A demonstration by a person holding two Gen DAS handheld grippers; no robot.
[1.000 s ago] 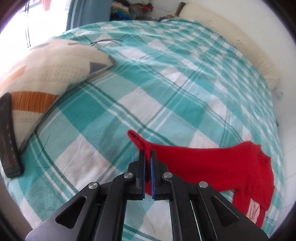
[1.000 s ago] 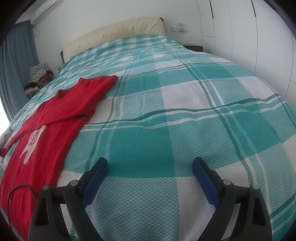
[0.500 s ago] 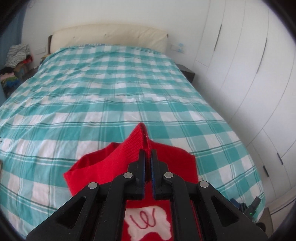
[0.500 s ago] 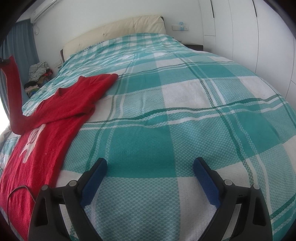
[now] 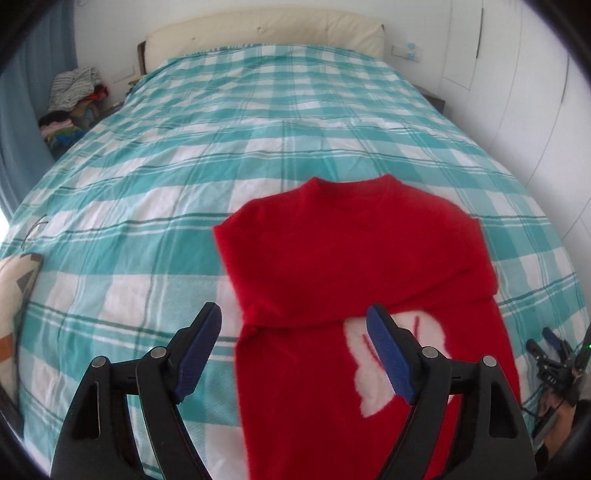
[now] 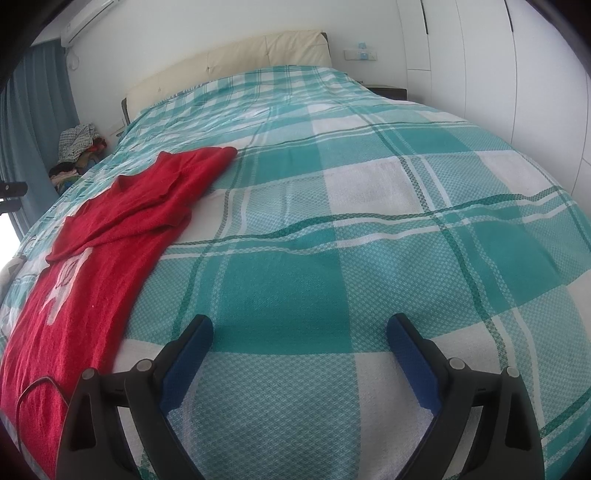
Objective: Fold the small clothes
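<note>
A small red sweater (image 5: 351,266) with a white motif (image 5: 373,362) lies flat on the teal-and-white checked bed (image 5: 184,192). Both sleeves are folded in across its chest. My left gripper (image 5: 295,334) is open and empty, just above the sweater's lower left part. In the right wrist view the sweater (image 6: 110,236) lies at the left. My right gripper (image 6: 299,343) is open and empty over bare bedspread to the right of it, near the bed's front edge.
A patterned cushion (image 5: 14,295) lies at the bed's left edge. A cream headboard (image 5: 266,29) is at the far end. A pile of clothes (image 5: 72,99) sits beside the bed at far left. White wardrobe doors (image 6: 517,66) line the right side.
My left gripper carried the left sleeve up and over onto the sweater's chest, then opened and let it go. The right gripper has stayed in place, open.
</note>
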